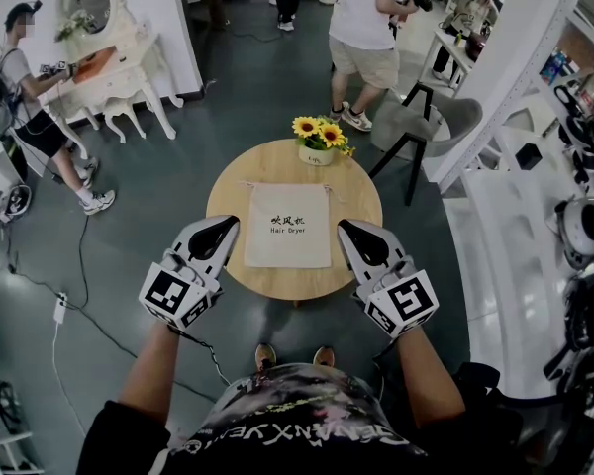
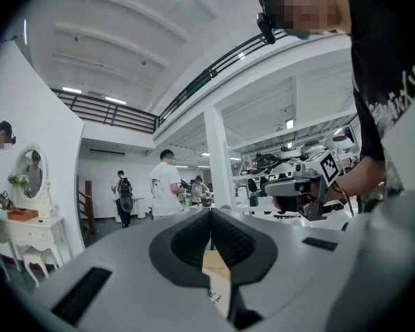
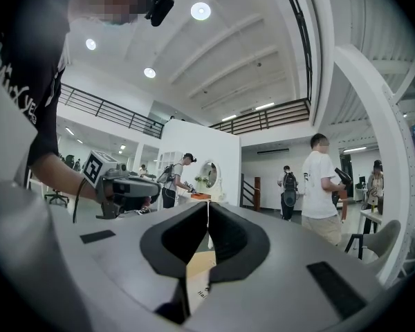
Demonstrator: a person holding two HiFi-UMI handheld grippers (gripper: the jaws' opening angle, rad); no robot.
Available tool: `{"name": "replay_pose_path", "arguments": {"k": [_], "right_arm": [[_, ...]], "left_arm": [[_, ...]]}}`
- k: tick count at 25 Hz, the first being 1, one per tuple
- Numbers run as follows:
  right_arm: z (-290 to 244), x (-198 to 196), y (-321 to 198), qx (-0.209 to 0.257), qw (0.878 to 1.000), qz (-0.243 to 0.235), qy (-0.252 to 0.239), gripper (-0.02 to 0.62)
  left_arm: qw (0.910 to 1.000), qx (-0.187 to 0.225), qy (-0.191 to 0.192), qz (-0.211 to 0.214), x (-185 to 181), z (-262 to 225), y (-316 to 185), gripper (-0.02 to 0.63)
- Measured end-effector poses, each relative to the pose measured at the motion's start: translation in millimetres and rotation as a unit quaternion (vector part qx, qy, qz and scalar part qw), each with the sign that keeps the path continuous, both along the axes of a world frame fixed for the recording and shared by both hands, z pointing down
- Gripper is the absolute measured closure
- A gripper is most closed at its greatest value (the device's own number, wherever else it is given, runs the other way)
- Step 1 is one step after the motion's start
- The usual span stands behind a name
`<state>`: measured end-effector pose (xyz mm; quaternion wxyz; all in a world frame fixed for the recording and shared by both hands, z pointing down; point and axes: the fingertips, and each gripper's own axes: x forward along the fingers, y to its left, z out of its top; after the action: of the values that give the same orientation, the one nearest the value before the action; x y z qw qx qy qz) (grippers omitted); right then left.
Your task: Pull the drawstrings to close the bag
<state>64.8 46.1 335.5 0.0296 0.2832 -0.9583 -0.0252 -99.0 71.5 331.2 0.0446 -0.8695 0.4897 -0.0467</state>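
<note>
A flat beige drawstring bag (image 1: 288, 226) with dark print lies in the middle of the round wooden table (image 1: 228, 191). Its mouth faces away from me, and thin drawstrings (image 1: 329, 190) trail from the top corners. My left gripper (image 1: 227, 225) hovers off the bag's left edge, jaws shut and empty. My right gripper (image 1: 347, 228) hovers off the right edge, likewise shut and empty. In the left gripper view the jaws (image 2: 210, 216) meet, with a strip of the bag (image 2: 218, 274) showing below. The right gripper view shows its gripper (image 3: 207, 209) closed over the bag (image 3: 197, 274).
A small pot of sunflowers (image 1: 320, 139) stands at the table's far edge. A grey stool (image 1: 426, 127) and a standing person (image 1: 368, 28) are beyond the table on the right. A white vanity (image 1: 109, 67) is far left, and a cable (image 1: 79, 295) runs over the floor.
</note>
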Motion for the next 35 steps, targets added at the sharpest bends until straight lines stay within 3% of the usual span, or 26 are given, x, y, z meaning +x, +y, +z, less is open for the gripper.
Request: {"name": "replay_pose_path", "arguments": {"k": [22, 35], "right_arm": [[1, -4, 0, -0.005, 1.0, -0.01, 0.002, 0.537], [4, -7, -2, -0.011, 1.0, -0.017, 0.002, 0.459]], "left_arm": [[0.9999, -0.005, 0.001, 0.014, 3, 4, -1, 0.505], [0.9995, -0.01, -0.014, 0.024, 6, 11, -5, 0.412]]}}
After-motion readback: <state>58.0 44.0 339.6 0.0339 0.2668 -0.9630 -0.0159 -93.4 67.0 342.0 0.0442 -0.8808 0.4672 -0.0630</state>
